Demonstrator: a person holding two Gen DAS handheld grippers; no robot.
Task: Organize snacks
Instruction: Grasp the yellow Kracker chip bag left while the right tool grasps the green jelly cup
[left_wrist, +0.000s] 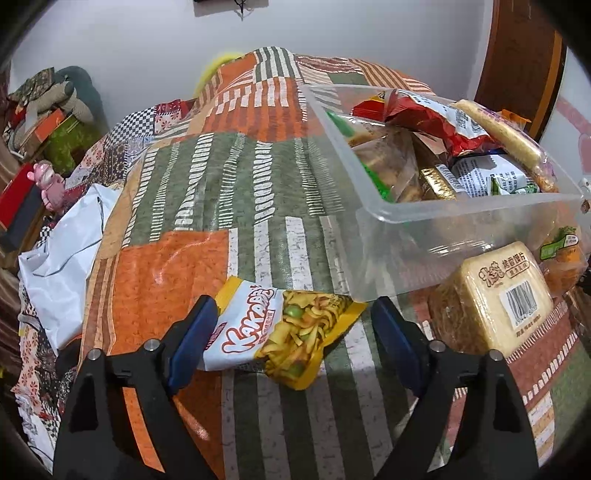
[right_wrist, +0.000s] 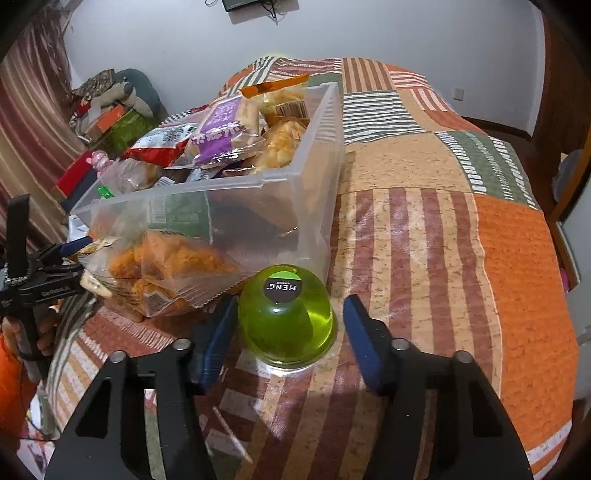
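A yellow-and-white Kaka snack packet (left_wrist: 284, 328) lies flat on the bedspread between the blue pads of my left gripper (left_wrist: 295, 306). The gripper stands open; the left pad is at the packet's edge and the right pad is well clear of it. A green jelly cup (right_wrist: 286, 317) stands upside down between the pads of my right gripper (right_wrist: 291, 302), which is open with a gap on the cup's right side. The clear plastic bin (left_wrist: 461, 206) (right_wrist: 207, 188), piled with several snack bags, sits just behind both.
A beige toast pack (left_wrist: 495, 299) and a clear bag of orange snacks (right_wrist: 166, 273) lean against the bin's front. A white plastic bag (left_wrist: 62, 258) lies at the bed's left edge. A hand (right_wrist: 22, 332) shows at far left. The patchwork bedspread (right_wrist: 443, 221) stretches right.
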